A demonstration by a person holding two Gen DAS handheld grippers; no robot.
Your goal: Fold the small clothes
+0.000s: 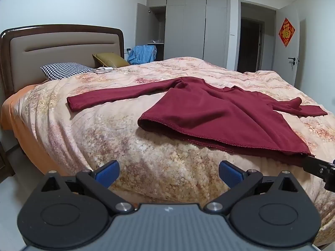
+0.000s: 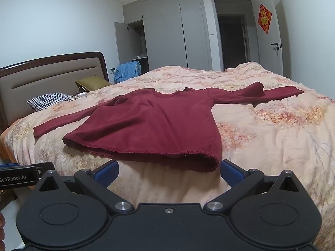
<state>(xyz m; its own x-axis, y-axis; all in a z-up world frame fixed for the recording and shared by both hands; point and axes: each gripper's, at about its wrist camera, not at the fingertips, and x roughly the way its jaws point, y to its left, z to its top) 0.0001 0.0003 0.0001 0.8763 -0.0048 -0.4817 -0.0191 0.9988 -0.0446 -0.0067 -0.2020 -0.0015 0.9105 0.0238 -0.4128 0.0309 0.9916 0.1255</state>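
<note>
A dark red long-sleeved sweater [image 1: 209, 113] lies spread on the floral quilt [image 1: 129, 146], hem toward me, sleeves stretched out left and right. It also shows in the right wrist view [image 2: 159, 125]. My left gripper [image 1: 168, 174] is open and empty, a little short of the hem's left part. My right gripper [image 2: 168, 174] is open and empty, its blue pads [image 2: 230, 172] just below the hem's right corner. The right gripper also shows at the left wrist view's right edge [image 1: 320, 169].
The bed has a padded headboard [image 1: 62, 48], a checked pillow [image 1: 67, 70] and an olive pillow [image 1: 111, 60] with a white charger cable. A grey wardrobe [image 1: 186, 25] with one open door, blue cloth [image 1: 143, 54] and a doorway [image 1: 251, 41] stand behind.
</note>
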